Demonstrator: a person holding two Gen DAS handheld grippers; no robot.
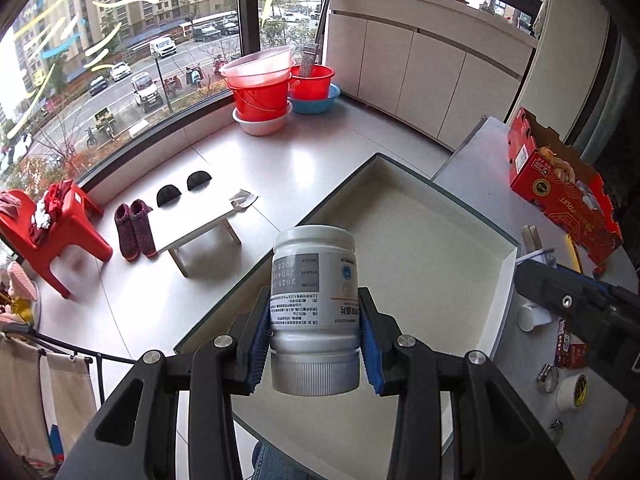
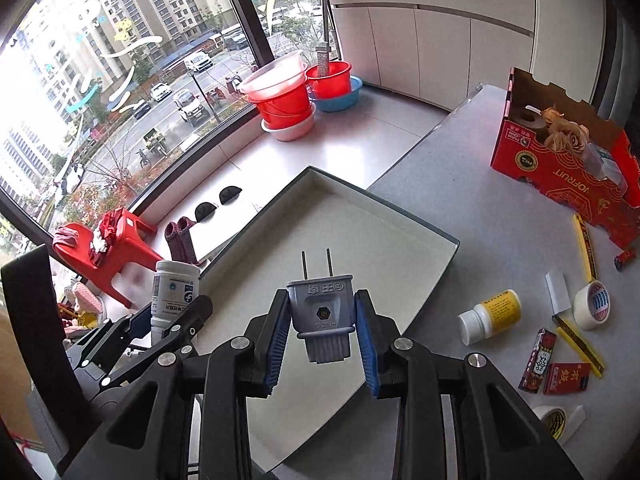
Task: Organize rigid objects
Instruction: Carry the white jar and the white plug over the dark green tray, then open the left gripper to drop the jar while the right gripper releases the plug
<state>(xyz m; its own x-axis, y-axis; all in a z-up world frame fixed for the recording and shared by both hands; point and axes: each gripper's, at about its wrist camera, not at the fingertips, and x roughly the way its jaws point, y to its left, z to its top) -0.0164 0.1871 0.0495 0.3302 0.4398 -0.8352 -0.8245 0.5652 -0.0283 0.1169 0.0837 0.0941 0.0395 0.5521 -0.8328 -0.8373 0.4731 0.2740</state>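
Left tool [image 1: 314, 344] clamps a white jar [image 1: 314, 312]; right tool [image 2: 323, 340] clamps a grey plug [image 2: 322, 312], both above the tray [image 2: 400, 236].

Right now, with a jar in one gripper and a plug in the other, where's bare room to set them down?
The shallow white tray is bare inside, free from rim to rim. The grey tabletop between the tray and the red fruit box is also free. Right of the tray it is crowded: a yellow-labelled bottle, tape rolls, yellow pencils and small red packets.

Tray [image 2: 420, 236] on table edge (box [image 2: 560, 168] right), small bottle [image 2: 490, 316] between.
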